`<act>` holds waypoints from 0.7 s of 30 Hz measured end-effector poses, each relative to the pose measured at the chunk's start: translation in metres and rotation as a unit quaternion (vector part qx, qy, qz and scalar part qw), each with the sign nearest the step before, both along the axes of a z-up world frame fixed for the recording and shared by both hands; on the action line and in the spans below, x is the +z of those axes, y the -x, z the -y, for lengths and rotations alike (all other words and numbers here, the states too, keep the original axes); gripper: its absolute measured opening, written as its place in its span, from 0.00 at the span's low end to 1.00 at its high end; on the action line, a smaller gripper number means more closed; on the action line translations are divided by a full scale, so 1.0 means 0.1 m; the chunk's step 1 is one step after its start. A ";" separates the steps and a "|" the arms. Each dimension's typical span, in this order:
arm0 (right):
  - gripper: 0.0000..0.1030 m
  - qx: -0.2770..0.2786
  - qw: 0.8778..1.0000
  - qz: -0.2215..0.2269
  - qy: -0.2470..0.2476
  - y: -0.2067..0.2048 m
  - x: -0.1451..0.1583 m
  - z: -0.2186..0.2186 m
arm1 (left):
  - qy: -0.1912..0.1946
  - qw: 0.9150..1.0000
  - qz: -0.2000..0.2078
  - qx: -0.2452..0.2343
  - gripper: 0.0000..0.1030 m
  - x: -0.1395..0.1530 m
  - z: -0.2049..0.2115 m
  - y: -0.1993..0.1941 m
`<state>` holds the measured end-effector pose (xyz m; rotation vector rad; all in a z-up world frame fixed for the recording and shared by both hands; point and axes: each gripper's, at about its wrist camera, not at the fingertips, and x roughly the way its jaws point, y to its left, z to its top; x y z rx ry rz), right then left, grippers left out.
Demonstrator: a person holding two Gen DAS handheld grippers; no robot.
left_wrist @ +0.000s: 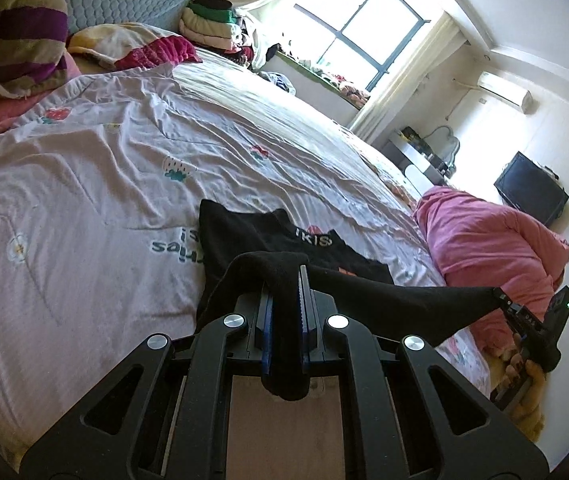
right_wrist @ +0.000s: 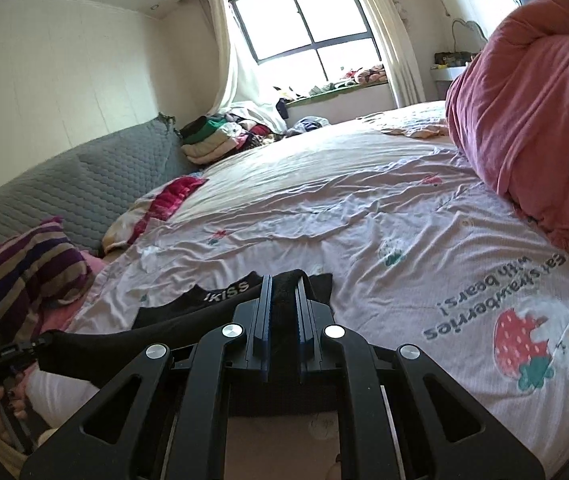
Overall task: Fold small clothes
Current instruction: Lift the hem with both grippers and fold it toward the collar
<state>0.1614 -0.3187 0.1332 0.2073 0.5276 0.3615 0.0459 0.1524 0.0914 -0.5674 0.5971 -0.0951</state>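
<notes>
2 tools: both clamp the same black garment, 1 at each end.
Left tool [left_wrist: 285,280]: jaws closed on a bunched fold of black cloth that drapes over the fingertips and hangs down between the blue pads [left_wrist: 267,332].
Right tool [right_wrist: 283,294]: jaws closed on black cloth pinched between its fingers; in the left view it [left_wrist: 498,295] grips the far corner of the stretched edge.
Garment [left_wrist: 244,232]: small black piece with a white-lettered waistband; its far part lies flat on the bed, its near edge is lifted and pulled taut between the 2 tools.
Bed [left_wrist: 104,184]: covered by a pale lilac sheet with strawberry and bear prints and teal lettering, wrinkled around the garment.
Pink quilt [right_wrist: 532,112]: heaped on the bed, to the right of the garment and well apart from it.
Striped pillow [right_wrist: 24,268]: purple and tan, at the head of the bed near the left tool.
Clothes pile [right_wrist: 212,136]: folded stack on the bed's far side, against the grey quilted headboard [right_wrist: 64,192].
Window [right_wrist: 304,16]: bright, beyond the bed.
</notes>
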 end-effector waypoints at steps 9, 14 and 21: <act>0.08 -0.014 1.000 -0.007 0.015 -0.42 -0.06 -0.17 | 0.007 1.000 -0.002 0.019 0.04 -0.05 -0.11 -0.32; 0.08 -0.021 0.999 -0.020 0.022 -0.69 -0.14 -0.23 | 0.014 0.999 -0.012 0.027 0.04 -0.12 -0.18 -0.53; 0.08 -0.020 0.998 -0.035 0.044 -0.98 -0.32 -0.36 | 0.001 0.999 -0.026 0.034 0.04 -0.26 -0.19 -0.77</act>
